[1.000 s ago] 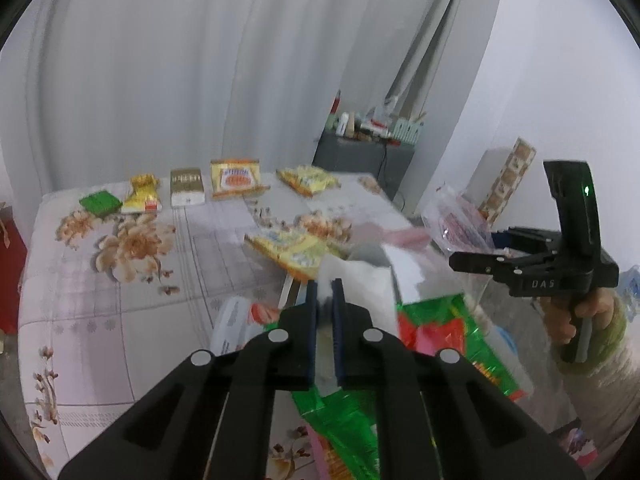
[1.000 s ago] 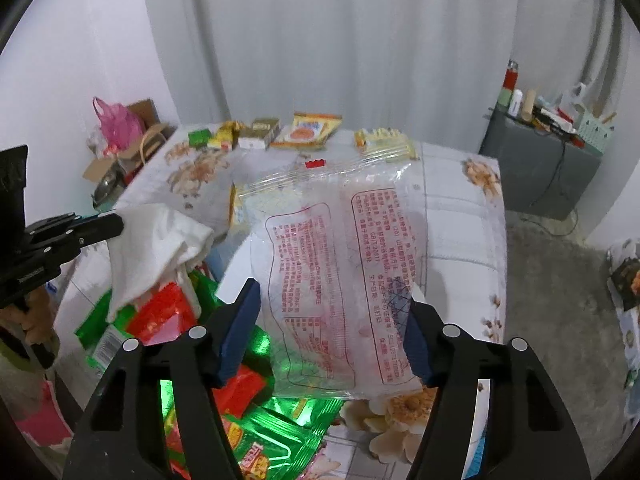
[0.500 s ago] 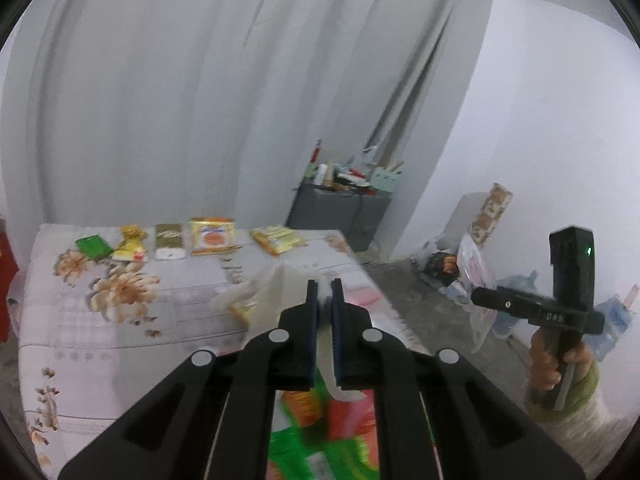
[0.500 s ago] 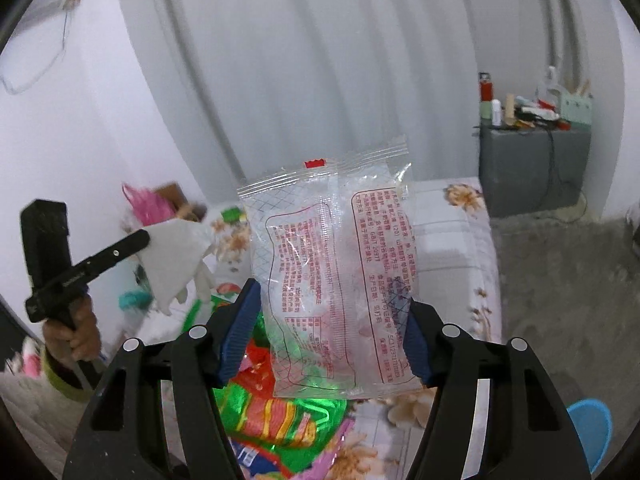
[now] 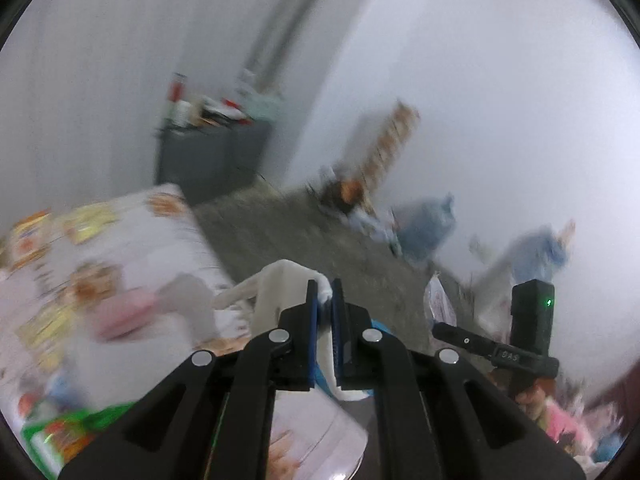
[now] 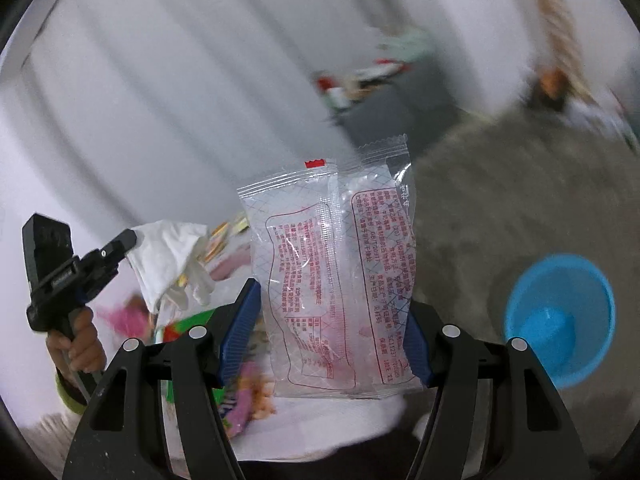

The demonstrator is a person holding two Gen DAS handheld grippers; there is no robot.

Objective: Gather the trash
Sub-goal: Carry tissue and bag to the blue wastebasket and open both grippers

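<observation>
My left gripper (image 5: 325,292) is shut on a crumpled white tissue (image 5: 280,292), held in the air past the table's right edge; the tissue also shows in the right wrist view (image 6: 168,256), hanging from the left gripper (image 6: 130,240). My right gripper (image 6: 332,320) is shut on a clear plastic wrapper with red print (image 6: 336,272), held upright above the table edge. The right gripper also shows in the left wrist view (image 5: 444,330), low at the right. A blue round bin (image 6: 560,312) stands on the floor to the right of the wrapper.
The table with a floral cloth (image 5: 132,264) is at the left, with yellow packets (image 5: 84,224) and green and red wrappers (image 5: 72,436) on it. A grey cabinet (image 5: 212,160) stands by the curtain. Bags and clutter (image 5: 420,228) line the far wall across a grey floor.
Both grippers have swung to the right, away from the table and over the floor, each still holding its item. The blue bin has come into the right wrist view.
</observation>
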